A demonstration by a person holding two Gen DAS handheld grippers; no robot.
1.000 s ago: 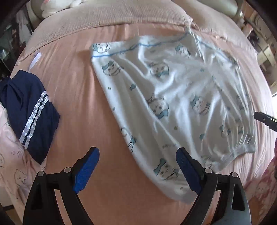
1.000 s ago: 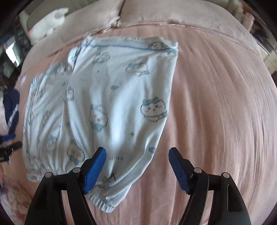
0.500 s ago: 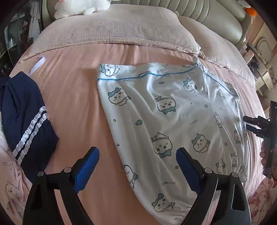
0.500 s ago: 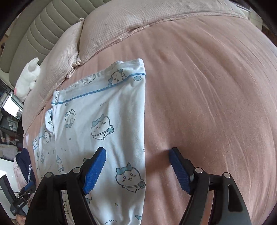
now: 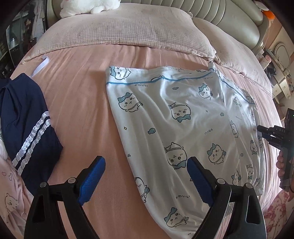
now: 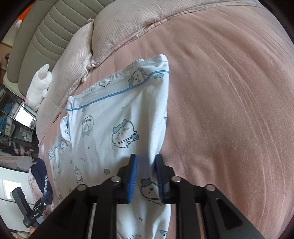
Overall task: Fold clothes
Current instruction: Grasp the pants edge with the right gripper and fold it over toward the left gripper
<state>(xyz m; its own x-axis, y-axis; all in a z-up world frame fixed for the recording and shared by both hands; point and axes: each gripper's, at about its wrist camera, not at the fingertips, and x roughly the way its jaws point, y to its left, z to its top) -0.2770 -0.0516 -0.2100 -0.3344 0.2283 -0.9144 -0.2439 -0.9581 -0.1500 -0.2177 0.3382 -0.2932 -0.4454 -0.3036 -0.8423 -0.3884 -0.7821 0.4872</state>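
Observation:
White pyjama shorts with a blue cartoon print [image 5: 185, 128] lie spread on the pink bed sheet [image 5: 82, 110]. My left gripper [image 5: 145, 182] is open and empty, hovering over the shorts' left edge. My right gripper [image 6: 146, 176] has its blue pads close together over the right edge of the shorts [image 6: 114, 128], with cloth showing between them; the jaws are not fully closed. In the left wrist view the right gripper [image 5: 272, 134] shows at the far right edge.
A navy garment with white stripes [image 5: 27, 125] lies at the left. Pink checked pillows [image 5: 125, 29] and a white plush toy [image 5: 88, 7] sit at the headboard. Pink printed cloth [image 5: 9, 198] lies at the lower left.
My right gripper has moved down to the shorts' right edge and its jaws have narrowed from wide open to nearly shut. My left gripper has drawn back a little and stays open.

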